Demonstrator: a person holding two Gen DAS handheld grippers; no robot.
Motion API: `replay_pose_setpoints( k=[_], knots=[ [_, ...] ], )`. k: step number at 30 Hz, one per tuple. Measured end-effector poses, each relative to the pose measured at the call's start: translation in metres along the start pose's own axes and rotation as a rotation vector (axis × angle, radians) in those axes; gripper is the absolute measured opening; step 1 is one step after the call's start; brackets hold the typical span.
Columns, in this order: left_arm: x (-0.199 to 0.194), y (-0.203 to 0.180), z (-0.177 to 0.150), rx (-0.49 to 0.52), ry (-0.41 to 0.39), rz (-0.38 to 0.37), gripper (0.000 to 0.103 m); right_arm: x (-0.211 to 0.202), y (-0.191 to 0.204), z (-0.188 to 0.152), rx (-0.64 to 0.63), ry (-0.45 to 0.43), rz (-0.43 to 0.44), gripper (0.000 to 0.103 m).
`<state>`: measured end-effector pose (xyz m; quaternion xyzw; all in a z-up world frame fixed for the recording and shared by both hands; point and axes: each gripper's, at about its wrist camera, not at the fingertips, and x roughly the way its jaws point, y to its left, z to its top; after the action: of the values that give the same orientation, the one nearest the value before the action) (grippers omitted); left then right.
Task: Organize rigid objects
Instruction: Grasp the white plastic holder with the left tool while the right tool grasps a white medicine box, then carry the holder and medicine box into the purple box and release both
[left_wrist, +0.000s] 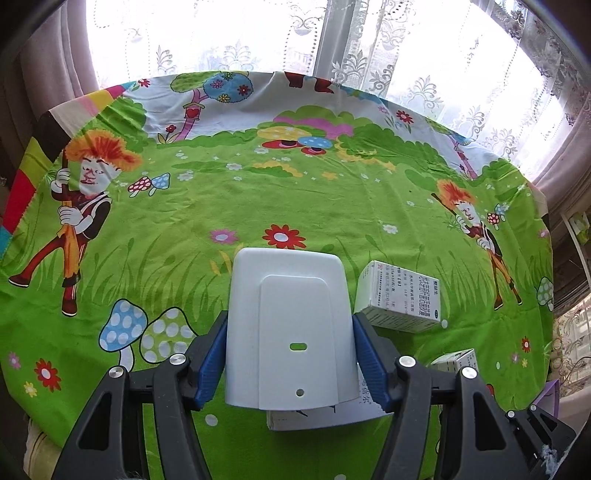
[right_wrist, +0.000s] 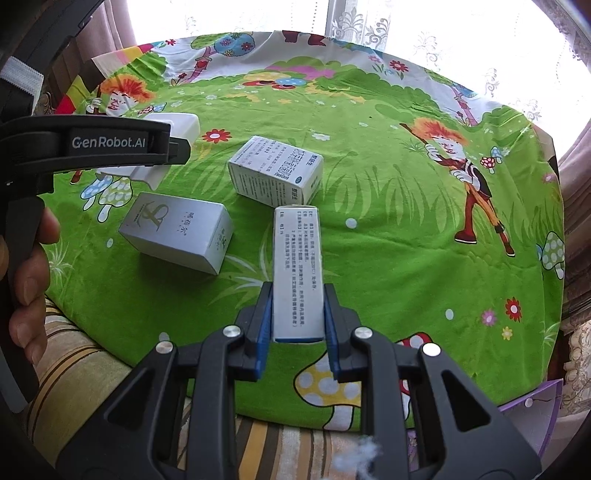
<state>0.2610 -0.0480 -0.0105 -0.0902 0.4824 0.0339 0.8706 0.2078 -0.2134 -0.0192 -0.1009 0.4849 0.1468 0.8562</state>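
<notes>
Boxes are the job here. In the left wrist view, the left gripper (left_wrist: 290, 354) has its jaws closed on the sides of a white plastic case (left_wrist: 288, 328), held above the green tabletop (left_wrist: 221, 206), low centre of frame; a medicine box (left_wrist: 400, 297) lies just right of it.

In the right wrist view, the right gripper (right_wrist: 297, 325) clamps a slim carton (right_wrist: 297, 273) lengthwise, pointing forward, probably for carrying. A silver box (right_wrist: 177, 232) lies centre left.

left gripper (left_wrist: 290, 354) clamping white plastic piece (left_wrist: 288, 328) – perhaps a cover, medicine box (left_wrist: 400, 295) beside
</notes>
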Motion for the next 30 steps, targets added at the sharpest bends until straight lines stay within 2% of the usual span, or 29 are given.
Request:
replay_pose_setpoints(
  k=[9,30],
  knots=[
    [-0.027,-0.014,-0.020,0.032,-0.017,-0.038,0.064,-0.028,-0.007,-0.016,0.039,-0.024,-0.025,0.029],
    [-0.079,-0.086,-0.092,0.189,-0.005,-0.192,0.064,-0.102,-0.040,-0.069,0.119,-0.080,-0.122,0.029]
  ],
)
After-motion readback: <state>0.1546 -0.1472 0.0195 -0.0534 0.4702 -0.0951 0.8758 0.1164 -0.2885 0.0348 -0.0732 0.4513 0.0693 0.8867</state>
